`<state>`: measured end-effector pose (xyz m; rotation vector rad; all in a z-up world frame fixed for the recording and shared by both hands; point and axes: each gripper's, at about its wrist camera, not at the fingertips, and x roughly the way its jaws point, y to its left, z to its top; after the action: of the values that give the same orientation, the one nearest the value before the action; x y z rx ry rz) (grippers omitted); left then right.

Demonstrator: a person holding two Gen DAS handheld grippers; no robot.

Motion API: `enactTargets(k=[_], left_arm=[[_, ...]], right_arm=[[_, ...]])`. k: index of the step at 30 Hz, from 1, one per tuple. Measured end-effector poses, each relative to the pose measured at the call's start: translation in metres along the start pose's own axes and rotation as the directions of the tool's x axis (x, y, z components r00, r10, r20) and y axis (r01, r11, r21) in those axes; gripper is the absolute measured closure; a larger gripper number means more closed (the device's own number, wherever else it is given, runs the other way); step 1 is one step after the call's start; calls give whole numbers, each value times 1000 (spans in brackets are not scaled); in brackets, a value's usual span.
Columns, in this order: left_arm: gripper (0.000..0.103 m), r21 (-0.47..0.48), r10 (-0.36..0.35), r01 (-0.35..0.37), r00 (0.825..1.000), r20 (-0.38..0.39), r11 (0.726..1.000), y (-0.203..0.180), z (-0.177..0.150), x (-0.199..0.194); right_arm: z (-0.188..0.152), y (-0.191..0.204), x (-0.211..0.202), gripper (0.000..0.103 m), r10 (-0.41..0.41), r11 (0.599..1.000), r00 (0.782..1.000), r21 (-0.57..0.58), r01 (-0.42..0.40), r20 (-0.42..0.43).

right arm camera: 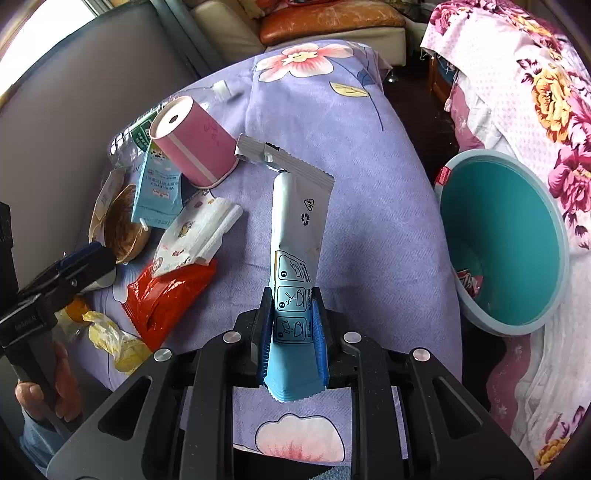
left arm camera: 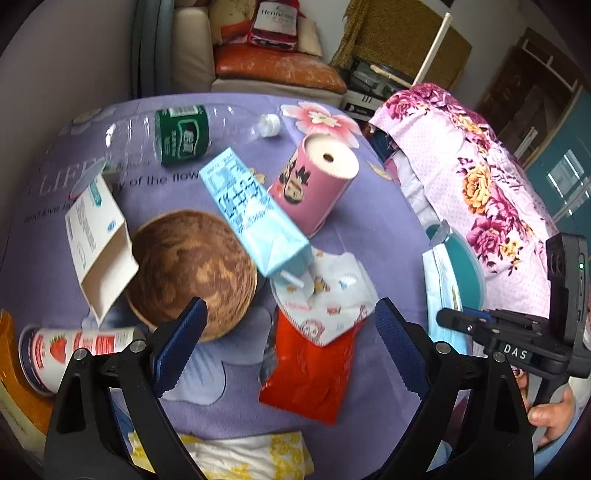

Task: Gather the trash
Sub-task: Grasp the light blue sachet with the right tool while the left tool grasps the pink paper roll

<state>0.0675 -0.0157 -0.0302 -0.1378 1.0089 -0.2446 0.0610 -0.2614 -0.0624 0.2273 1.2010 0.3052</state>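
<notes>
Trash on the purple cloth point(left arm camera: 388, 229), left wrist view: left gripper point(left arm camera: 291, 332) has jaws wide apart, nothing between them, hovering over the red wrapper point(left arm camera: 310, 376) and printed tissue pack point(left arm camera: 328, 295), wooden bowl point(left arm camera: 192, 273) just left. Right wrist view: right gripper point(right arm camera: 291, 325) is clamped on a pale blue sachet point(right arm camera: 295, 240), its far end sticking up past the pads; teal bin point(right arm camera: 506, 236) is to the right.

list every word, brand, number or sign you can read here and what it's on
"Hennessy": red and white bag on the sofa
"DAS": right gripper's body
"LIFE", "of the flow": purple cloth
Recycling symbols and numbered pictograms: blue wrapper in the right gripper
Green bottle label, white box, blue carton, strawberry cup: print too blurred to read
</notes>
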Motion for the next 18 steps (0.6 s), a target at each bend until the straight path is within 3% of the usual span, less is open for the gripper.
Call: enactTargets(k=[7,14,15,16,17,18], left_arm=[[11,86,56,-59,998,33,995,-30,51,25],[11,155,125,-121,992,-15,980,-51,82,73],[16,158,138,-132,990,-28,979,-52,84,80],[36,156,150,-141,988,-41,978,-52,84,87],[45,151,161,-150,985,-58,977,-51,84,92],[44,139,164,-155,985,-55,978,-50,85,93]], right_arm=[[22,-20,-7,84,20,1000,1000,16,-20,21],[40,-50,-14,84,29,998,998,54,-32,49],[42,-56,-15,84,30,997,998,63,-33,51],[44,-62,-16,84,31,997,998,72,-34,54],[47,-66,-17,84,30,996,998,78,-34,57],[48,-72,-18,84,29,996,998,84,-34,60]])
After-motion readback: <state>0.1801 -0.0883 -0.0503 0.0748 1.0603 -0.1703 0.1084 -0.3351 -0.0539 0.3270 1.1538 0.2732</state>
